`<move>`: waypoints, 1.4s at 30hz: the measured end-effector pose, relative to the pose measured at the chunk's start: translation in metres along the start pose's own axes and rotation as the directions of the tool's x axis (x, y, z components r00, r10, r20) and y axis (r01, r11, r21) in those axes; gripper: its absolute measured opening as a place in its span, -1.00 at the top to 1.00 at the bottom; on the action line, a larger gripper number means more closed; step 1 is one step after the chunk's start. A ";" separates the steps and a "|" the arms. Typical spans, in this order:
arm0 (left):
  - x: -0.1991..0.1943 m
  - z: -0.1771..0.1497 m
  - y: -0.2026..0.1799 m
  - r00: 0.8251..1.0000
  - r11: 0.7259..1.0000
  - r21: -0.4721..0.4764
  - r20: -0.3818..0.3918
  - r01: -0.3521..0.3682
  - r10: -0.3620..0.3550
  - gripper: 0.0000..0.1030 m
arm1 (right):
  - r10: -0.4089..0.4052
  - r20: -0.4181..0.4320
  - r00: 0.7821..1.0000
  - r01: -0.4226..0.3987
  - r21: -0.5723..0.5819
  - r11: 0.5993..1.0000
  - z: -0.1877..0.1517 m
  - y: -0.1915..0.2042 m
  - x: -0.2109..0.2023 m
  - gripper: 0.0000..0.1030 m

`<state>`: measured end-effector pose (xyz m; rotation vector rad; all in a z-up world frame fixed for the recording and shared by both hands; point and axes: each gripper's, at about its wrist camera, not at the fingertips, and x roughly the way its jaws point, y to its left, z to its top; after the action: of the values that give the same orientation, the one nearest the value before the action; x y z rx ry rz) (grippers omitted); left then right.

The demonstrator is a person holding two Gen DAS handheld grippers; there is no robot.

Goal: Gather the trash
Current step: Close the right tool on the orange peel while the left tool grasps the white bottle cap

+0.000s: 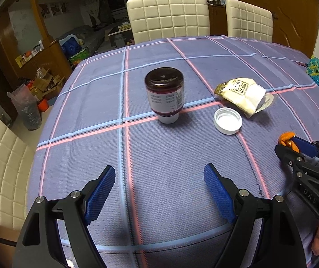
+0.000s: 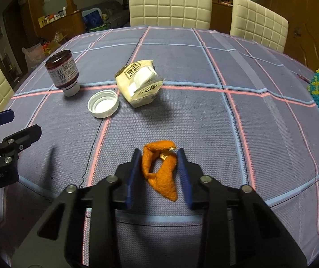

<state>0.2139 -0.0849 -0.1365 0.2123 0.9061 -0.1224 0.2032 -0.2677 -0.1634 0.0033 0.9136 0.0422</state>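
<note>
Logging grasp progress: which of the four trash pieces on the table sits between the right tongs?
The orange peel, between the right tongs. The jar, white cap and wrapper lie farther off, untouched.

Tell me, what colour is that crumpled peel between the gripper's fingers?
Orange. The peel sits between the right gripper fingers, clearest in the right wrist view.

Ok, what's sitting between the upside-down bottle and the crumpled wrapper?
The white cap, lying open side up on the tablecloth, slightly nearer the camera than the bottle and wrapper. The right wrist view shows it best.
</note>
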 end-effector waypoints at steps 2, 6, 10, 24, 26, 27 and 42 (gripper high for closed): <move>0.001 0.001 -0.004 1.000 1.000 0.007 -0.004 0.012 -0.012 -0.54 | -0.011 0.004 1.000 0.011 -0.005 1.000 0.000 0.000 0.000 0.48; 0.006 0.007 -0.013 0.998 0.997 0.027 -0.018 0.069 -0.068 -0.54 | -0.049 0.009 0.999 0.049 -0.013 0.999 0.004 -0.005 0.001 0.50; 0.014 0.018 -0.029 0.994 0.992 0.054 -0.027 0.112 -0.110 -0.54 | -0.059 0.010 0.998 0.059 0.000 0.998 0.011 -0.015 0.002 0.50; 0.053 0.050 -0.067 0.989 0.981 0.132 -0.058 0.141 -0.134 -0.54 | -0.067 0.014 0.998 0.067 0.016 0.998 0.035 -0.038 0.011 0.50; 0.055 0.054 -0.068 0.990 0.981 0.137 -0.051 0.135 -0.130 -0.54 | -0.064 0.010 0.998 0.063 0.020 0.998 0.036 -0.039 0.014 0.50; 0.056 0.055 -0.068 0.990 0.981 0.137 -0.049 0.137 -0.131 -0.54 | -0.060 0.006 0.998 0.060 0.022 0.998 0.036 -0.039 0.016 0.50; 0.033 0.044 -0.073 0.981 0.965 0.179 -0.015 0.191 -0.191 0.24 | -0.032 -0.002 1.000 0.032 0.014 0.999 0.026 -0.030 0.010 0.49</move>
<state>0.2536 -0.1665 -0.1460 0.2921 0.9123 -0.3846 0.2310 -0.2972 -0.1558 0.0020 0.9155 0.0064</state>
